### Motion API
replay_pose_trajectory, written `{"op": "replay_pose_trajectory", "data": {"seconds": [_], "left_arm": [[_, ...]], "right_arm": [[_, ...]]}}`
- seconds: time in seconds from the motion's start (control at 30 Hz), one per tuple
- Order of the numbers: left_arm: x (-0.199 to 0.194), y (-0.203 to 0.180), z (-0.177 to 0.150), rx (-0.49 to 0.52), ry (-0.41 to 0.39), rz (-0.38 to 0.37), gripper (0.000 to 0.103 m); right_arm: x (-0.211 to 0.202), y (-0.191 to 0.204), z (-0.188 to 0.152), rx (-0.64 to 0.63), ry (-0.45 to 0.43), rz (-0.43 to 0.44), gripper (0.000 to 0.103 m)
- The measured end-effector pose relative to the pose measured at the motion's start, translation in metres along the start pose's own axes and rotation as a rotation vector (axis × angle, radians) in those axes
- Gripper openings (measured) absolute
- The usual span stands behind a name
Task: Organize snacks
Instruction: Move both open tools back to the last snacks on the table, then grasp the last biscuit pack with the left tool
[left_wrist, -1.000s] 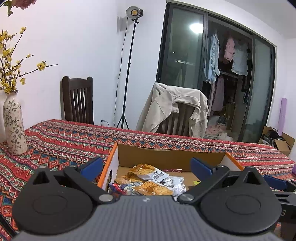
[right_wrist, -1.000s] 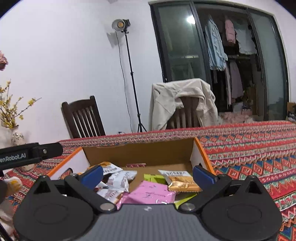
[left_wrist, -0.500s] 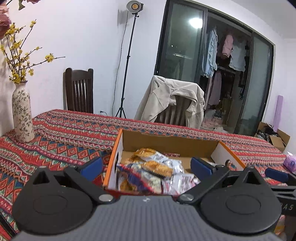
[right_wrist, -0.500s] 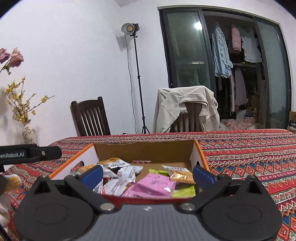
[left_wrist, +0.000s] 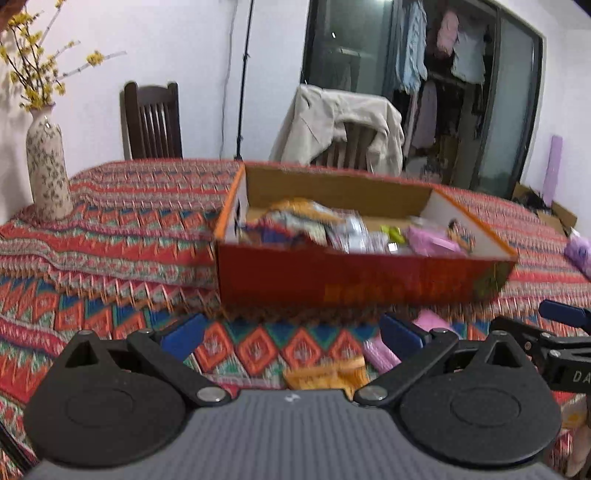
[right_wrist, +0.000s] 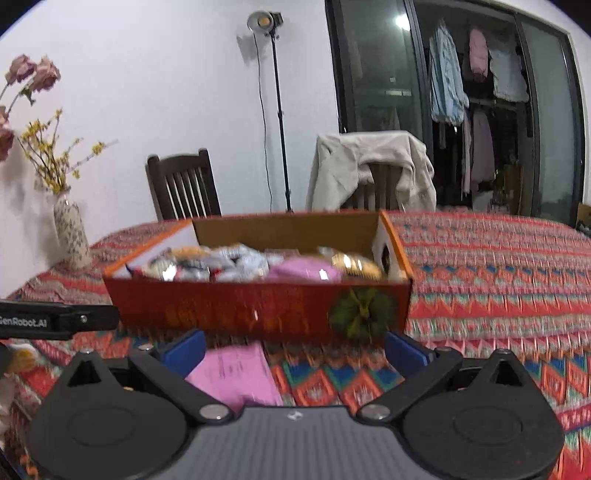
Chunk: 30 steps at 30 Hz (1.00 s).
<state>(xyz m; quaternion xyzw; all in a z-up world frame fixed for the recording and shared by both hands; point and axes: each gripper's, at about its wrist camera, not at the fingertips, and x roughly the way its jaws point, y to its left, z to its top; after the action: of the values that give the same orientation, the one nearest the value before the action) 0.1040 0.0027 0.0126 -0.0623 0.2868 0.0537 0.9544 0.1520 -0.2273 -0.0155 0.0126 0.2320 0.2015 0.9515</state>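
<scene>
while both tongs gape with nothing between them, the blurred snack box probably rests on the cloth.

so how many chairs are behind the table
2. A bare dark wooden chair stands at the wall near the vase; another chair, draped with a beige jacket, stands by the glass doors. Others may be out of view.

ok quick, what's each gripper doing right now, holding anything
Left gripper: jaws open, holding nothing, in front of the red box.
Right gripper: jaws open, holding nothing, above a pink packet on the tablecloth.
</scene>
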Motion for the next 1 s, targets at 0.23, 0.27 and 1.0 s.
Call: {"op": "replay_pose_trajectory", "data": {"seconds": [0.23, 0.27, 1.0], "left_arm": [[0.011, -0.014, -0.021, 0.039, 0.089, 0.001, 0.103], [0.012, -0.016, -0.023, 0.043, 0.102, 0.003, 0.103], [0.019, -0.025, -0.035, 0.066, 0.106, 0.074, 0.067]], "right_arm": [[-0.008, -0.009, -0.016, 0.026, 0.030, -0.004, 0.103], [-0.008, -0.009, -0.017, 0.026, 0.031, 0.000, 0.103], [-0.002, -0.011, -0.021, 0.043, 0.065, 0.030, 0.103]]}}
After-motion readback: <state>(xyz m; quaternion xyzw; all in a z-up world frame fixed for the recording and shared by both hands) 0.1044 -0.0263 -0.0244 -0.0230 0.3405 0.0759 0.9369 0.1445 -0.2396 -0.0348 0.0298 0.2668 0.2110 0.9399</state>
